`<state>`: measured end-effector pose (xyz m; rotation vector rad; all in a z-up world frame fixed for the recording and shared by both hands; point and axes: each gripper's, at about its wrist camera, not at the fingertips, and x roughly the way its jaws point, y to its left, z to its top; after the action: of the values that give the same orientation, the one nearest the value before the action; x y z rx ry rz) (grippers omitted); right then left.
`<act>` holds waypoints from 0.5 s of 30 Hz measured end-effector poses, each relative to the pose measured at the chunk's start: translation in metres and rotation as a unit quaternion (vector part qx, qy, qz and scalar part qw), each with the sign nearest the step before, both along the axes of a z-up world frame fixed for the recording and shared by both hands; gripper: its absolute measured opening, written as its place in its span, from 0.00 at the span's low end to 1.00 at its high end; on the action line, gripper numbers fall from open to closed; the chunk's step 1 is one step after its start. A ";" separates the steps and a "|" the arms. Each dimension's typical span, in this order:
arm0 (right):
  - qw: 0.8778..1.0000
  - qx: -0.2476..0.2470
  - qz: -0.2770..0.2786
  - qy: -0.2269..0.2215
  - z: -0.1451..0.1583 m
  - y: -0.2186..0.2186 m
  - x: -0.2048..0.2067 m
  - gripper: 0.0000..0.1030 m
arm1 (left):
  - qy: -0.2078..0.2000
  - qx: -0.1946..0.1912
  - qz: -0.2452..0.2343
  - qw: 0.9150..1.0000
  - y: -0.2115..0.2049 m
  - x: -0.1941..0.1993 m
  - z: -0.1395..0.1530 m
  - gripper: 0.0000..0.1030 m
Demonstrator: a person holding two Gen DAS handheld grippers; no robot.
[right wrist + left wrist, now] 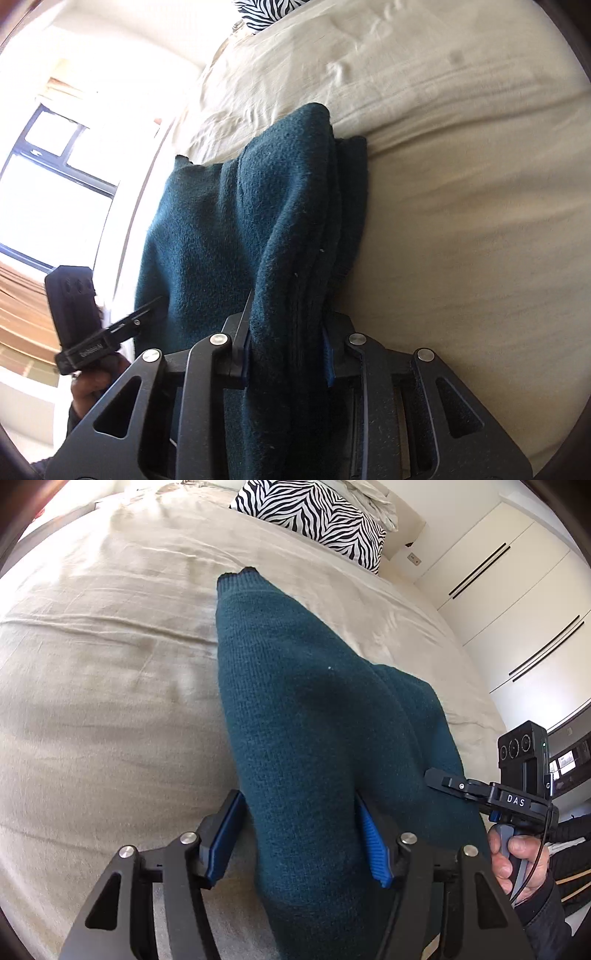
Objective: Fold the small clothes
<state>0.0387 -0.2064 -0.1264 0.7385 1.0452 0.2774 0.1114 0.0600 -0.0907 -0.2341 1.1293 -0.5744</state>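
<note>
My left gripper (301, 834) is clamping one fold of the teal knit garment (306, 709); both blue pads are pressing into the cloth from either side, with a thick bunch of knit filling the gap between them. My right gripper (286, 354) is doing the same on another part of that garment (236, 229), jaws narrower, pinching several stacked layers. So: two grippers, one garment, both gripping it.

The garment is hanging from the two grips and draping forward onto the bed (103, 686). In the left wrist view its ribbed cuff (236, 578) is lying out toward the middle of the bed, pointing at the head end. In the right wrist view the cloth is running along the left edge of the bed, folded over itself in a ridge.

Each camera is catching the other tool: the right gripper's handle (517, 794), marked DAS, is showing at the right, with my right hand (517, 864) wrapped around its grip; my left hand (96, 384) is showing dark at the lower left of the right wrist view.

Further out: one zebra-print pillow (317, 520) at the head of the bed, one white pillow (369, 496) behind it, white wardrobe doors (517, 602) past the bed's right edge, one window (55, 158) past the left edge.
</note>
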 end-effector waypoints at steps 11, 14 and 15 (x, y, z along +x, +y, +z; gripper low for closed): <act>0.998 -0.003 -0.049 -0.025 0.035 -0.017 -0.037 0.27 | -0.090 -0.002 0.052 0.995 0.020 -0.040 0.045 0.80; 0.995 -0.061 -0.067 -0.036 0.058 -0.017 -0.054 0.37 | -0.170 0.037 0.074 0.982 0.020 -0.062 0.076 0.99; 0.992 -0.086 -0.075 -0.046 0.067 -0.015 -0.059 0.49 | -0.200 0.053 0.082 0.975 0.019 -0.071 0.088 1.00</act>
<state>-0.0208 -0.2210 -0.0591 0.6386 0.9094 0.0894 0.0399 0.0792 -0.0031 -0.1101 0.7378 -0.3900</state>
